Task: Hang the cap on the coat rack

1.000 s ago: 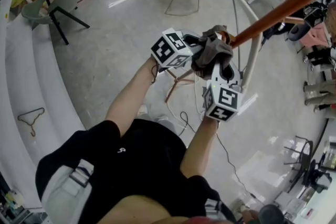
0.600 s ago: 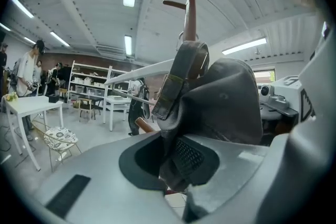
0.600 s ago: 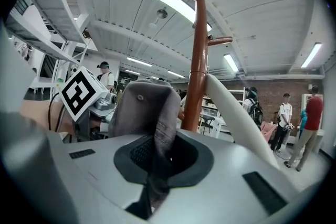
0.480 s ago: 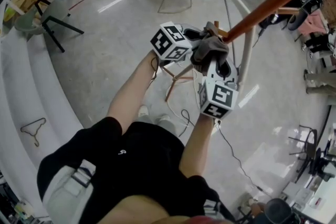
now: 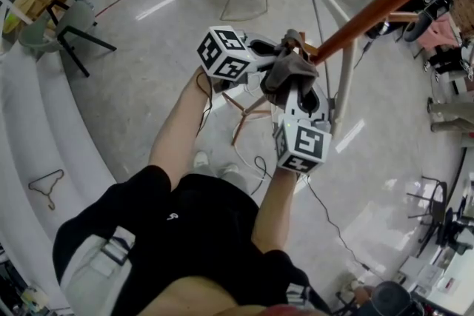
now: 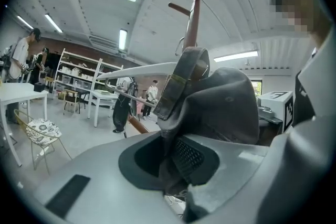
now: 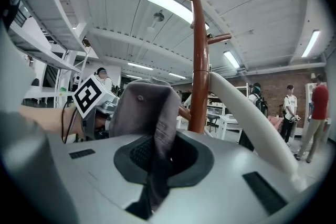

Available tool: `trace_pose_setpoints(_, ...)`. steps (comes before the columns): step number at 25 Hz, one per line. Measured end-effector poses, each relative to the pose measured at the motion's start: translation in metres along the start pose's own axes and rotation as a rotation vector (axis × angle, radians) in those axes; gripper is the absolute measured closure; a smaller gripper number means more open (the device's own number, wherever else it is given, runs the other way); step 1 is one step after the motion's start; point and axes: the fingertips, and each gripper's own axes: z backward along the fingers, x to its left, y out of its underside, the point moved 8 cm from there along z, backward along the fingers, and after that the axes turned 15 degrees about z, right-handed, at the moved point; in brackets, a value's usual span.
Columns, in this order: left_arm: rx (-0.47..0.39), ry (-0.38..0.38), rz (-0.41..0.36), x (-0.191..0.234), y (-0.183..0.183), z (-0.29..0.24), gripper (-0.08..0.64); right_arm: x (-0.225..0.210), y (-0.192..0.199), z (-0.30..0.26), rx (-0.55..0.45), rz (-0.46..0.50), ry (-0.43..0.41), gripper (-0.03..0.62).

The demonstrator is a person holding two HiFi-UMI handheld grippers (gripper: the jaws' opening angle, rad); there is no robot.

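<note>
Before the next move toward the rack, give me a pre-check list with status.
1. Left gripper shut on the grey fabric cap: ok.
2. Right gripper shut on the same cap: ok.
3. Brown wooden coat rack pole in line: ok, it stands right behind the cap in the right gripper view.
4. Free peg: ok, the short brown peg up the pole is bare.
5. Cap hung: not ok, both grippers hold it beside the pole.
6. Clearance from the white curved tube next to the pole: cannot tell.
</note>
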Motion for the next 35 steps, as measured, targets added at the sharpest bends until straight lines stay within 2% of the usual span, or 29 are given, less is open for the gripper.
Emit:
trace_pose_setpoints(4, 0.051, 0.01, 0.025, 0.007, -0.002, -0.016, 0.537, -0.003, 0.005, -0.003, 0.006, -0.072, 0.016, 0.577)
trace_pose_setpoints(7, 0.1, -0.012, 0.047, 0.011, 0.005, -0.03, 0.537, -0.007, 0.019, -0.005, 0.038, -0.121, 0.044, 0.578)
trace_pose_setpoints(10, 0.187, -0.061, 0.011, 0.01, 0.019, -0.045, 0.537, -0.005, 0.035, -0.006, 0.115, -0.129, 0.074, 0.578)
trace_pose_setpoints(13, 0.21, -0.102, -0.011, 0.009, 0.029, -0.055, 0.535, -0.005, 0.048, -0.005, 0.156, -0.132, 0.099, 0.578)
trace_pose_setpoints(16, 0.174, -0.105, 0.001, 0.009, 0.036, -0.067, 0.524, -0.009, 0.057, -0.002, 0.175, -0.12, 0.123, 0.578)
trace_pose_setpoints(18, 0.141, -0.12, 0.018, 0.01, 0.04, -0.069, 0.504, -0.008, 0.055, 0.002, 0.192, -0.076, 0.126, 0.573)
trace_pose_setpoints(20, 0.114, -0.154, 0.039, 0.014, 0.046, -0.061, 0.441, -0.002, 0.051, 0.003, 0.212, 0.002, 0.115, 0.507)
trace_pose_setpoints(22, 0.076, -0.177, 0.089, 0.019, 0.054, -0.044, 0.409, 0.006, 0.048, 0.001, 0.23, 0.097, 0.102, 0.455)
trace_pose_setpoints(24, 0.017, -0.192, 0.165, 0.025, 0.064, -0.022, 0.4, 0.012, 0.046, 0.001, 0.236, 0.153, 0.085, 0.431)
trace_pose_setpoints(26, -0.044, -0.236, 0.226, 0.029, 0.076, 0.002, 0.399, 0.015, 0.042, 0.006, 0.23, 0.161, 0.057, 0.419)
trace_pose_setpoints(28, -0.102, -0.291, 0.252, 0.026, 0.083, 0.024, 0.399, 0.016, 0.036, 0.013, 0.222, 0.152, 0.022, 0.408)
trace_pose_setpoints(31, -0.187, -0.328, 0.232, 0.008, 0.08, 0.045, 0.4, 0.017, 0.024, 0.024, 0.25, 0.158, -0.015, 0.397)
trace_pose_setpoints(35, -0.263, -0.342, 0.137, -0.024, 0.061, 0.065, 0.402, 0.019, 0.008, 0.041, 0.35, 0.238, -0.069, 0.385)
